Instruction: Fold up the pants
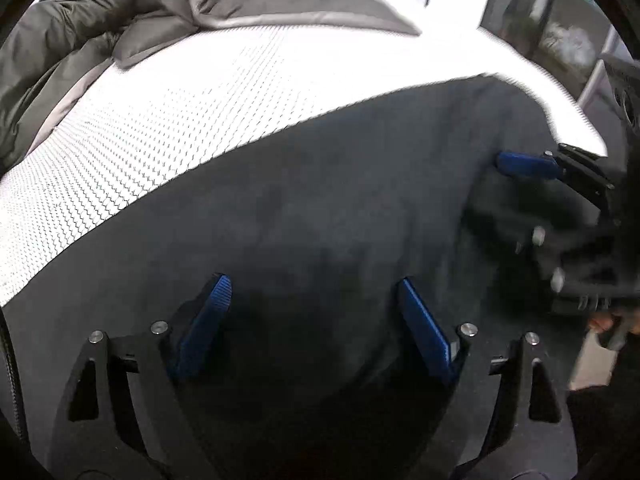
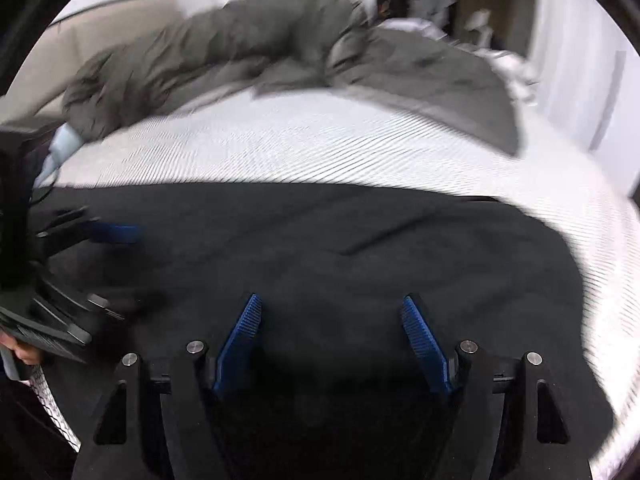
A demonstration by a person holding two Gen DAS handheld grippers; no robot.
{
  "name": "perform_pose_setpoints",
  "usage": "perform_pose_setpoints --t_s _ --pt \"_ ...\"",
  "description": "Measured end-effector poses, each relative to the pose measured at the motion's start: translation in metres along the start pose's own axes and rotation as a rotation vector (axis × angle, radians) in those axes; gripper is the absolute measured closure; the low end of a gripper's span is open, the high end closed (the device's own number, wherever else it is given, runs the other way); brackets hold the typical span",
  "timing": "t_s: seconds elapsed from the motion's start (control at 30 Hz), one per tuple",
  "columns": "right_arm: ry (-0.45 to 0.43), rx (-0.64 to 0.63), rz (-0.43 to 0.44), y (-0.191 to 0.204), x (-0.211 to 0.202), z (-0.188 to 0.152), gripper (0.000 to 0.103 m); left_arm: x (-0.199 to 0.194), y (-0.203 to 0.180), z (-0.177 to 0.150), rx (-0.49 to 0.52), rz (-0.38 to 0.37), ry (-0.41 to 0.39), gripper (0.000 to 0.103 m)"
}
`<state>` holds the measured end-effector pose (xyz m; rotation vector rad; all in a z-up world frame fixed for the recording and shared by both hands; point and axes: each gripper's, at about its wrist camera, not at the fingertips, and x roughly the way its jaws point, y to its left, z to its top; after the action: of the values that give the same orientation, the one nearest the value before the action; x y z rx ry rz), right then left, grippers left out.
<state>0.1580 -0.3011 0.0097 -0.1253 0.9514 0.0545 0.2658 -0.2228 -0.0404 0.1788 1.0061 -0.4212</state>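
Fingers (image 1: 424,332) of left gripper (image 1: 310,330) spread wide, blue pads apart, nothing pinched betw. them, only dark pants (image 1: 320,208) underneath; can't tell if tips touch cloth. Same w/ right gripper (image 2: 332,344): pads apart, nothing held, hanging over pants (image 2: 320,248). Both tipped down toward cloth. Other gripper peeks in at side of each view, so both close together, side by side. Pants lying flat on white bed (image 1: 168,120), near front edge, wide dark sheet w/ few wrinkles; one long crease or seam on right side in right view. How many layers stacked, can't tell, too dark + blurry. Looks smooth and spread, maybe partly folded, but not yet a small neat stack. Guess: early to mid way; still left: grab an edge, bring it over, press flat, maybe fold once more. Far edge of pants runs straight across bed, clear white bed beyond it, lots of room to slide or flip cloth that way. Grey blanket (image 2: 248,48) bunched at back of bed, well apart from pants, no bother unless fold goes far up. Right corner of pants near side edge of bed, so careful not to push cloth off there. Near edge hidden under grippers. A bit of hand (image 2: 24,354) seen low left in right view.
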Motion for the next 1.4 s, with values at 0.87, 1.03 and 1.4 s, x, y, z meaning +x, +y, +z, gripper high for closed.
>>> perform_pose_setpoints --t_s 0.87,1.03,1.4 --pt "0.111 0.102 -0.209 -0.045 0.05 0.049 0.027 0.009 0.064 0.01 -0.148 0.105 -0.015 0.014" --pt "0.085 0.237 -0.502 -0.121 0.024 0.027 0.021 -0.004 0.078 -0.002 -0.192 0.141 -0.027 0.012" --pt "-0.11 0.156 -0.247 -0.08 -0.072 -0.018 0.016 -0.056 -0.018 -0.047 0.032 -0.054 -0.124 0.013"
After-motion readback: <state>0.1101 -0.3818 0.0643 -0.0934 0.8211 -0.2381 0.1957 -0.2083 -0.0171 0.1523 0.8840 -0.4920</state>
